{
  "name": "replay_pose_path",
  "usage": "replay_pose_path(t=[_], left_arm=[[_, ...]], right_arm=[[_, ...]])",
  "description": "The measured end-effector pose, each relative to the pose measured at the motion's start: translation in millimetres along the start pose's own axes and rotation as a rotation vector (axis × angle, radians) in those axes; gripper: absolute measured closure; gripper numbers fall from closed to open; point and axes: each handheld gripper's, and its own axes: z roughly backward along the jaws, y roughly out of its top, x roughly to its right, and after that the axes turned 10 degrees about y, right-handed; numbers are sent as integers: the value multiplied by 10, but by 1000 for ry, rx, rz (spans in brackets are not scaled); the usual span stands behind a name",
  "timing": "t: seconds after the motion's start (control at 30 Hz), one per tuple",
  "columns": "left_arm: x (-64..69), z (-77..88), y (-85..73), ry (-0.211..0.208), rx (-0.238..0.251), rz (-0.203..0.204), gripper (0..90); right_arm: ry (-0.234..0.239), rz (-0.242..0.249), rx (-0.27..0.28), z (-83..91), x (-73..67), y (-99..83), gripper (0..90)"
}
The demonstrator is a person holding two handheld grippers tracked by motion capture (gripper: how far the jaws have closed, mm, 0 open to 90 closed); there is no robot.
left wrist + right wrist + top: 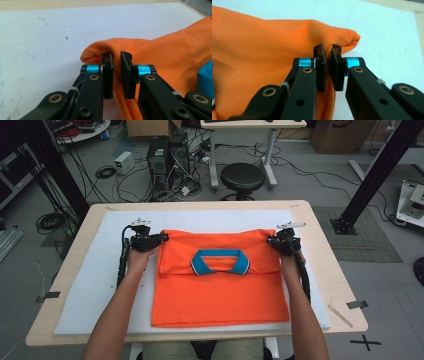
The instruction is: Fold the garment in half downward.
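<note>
High view: the left hand-held gripper and right hand-held gripper each pinch a far corner of the orange shirt. The shirt's folded far edge runs crosswise between them on the desk's white mat; its long axis runs from that edge toward the person.

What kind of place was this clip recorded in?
Probably a robotics or data-collection lab: a computer tower with loose cables on the floor, black metal frame posts, cardboard boxes and a round stool behind the table.

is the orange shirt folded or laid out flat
Folded: the orange shirt's far part is doubled toward the person, blue collar on top.
</note>
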Motion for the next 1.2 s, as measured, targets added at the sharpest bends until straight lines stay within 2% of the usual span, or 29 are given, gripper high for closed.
replay_pose_path(t=[0.03, 0.1, 0.13, 0.33, 0.37, 0.43, 0.5, 0.53, 0.57, 0.7, 0.8, 0.9, 1.0, 1.1, 1.2], left_arm=[[-4, -15, 1, 0, 15, 1, 811], [-33, -64, -16, -1, 5, 21, 811], [-48, -87, -21, 3, -12, 22, 810], [-59, -123, -70, 7, -5, 19, 793], [-63, -117, -79, 10, -1, 24, 769], [-77, -101, -83, 7, -12, 47, 653], [-70, -65, -70, -2, -23, 38, 569], [-53, -42, -65, -11, -21, 34, 533], [-30, -15, -65, -23, -8, 27, 510], [87, 74, -84, -77, 20, -12, 485], [181, 113, -114, -123, 21, -35, 464], [317, 130, -130, -171, 0, -79, 435], [459, 142, -122, -219, -3, -124, 423], [567, 140, -104, -256, 4, -152, 412], [650, 107, -58, -279, -27, -169, 365]], right_arm=[[-6, -3, 0, -18, 7, 15, 848], [-9, -15, 7, -53, 30, 42, 848], [-7, -17, 9, -73, 44, 54, 848], [-8, -37, -7, -176, 59, 40, 844], [-4, -44, -8, -180, 65, 32, 838], [0, -57, -6, -180, 63, 26, 811], [4, -57, -6, -171, 55, 28, 701], [3, -63, -1, -157, 43, 29, 651], [21, -67, 9, -142, 40, 28, 634], [49, -62, 25, -71, -27, 36, 514], [96, -48, 41, 7, -105, 45, 484], [142, -18, 37, 77, -208, 38, 469], [160, 20, 30, 133, -313, 4, 450], [188, 25, 29, 177, -379, -49, 425], [200, 40, 16, 205, -433, -97, 405]])
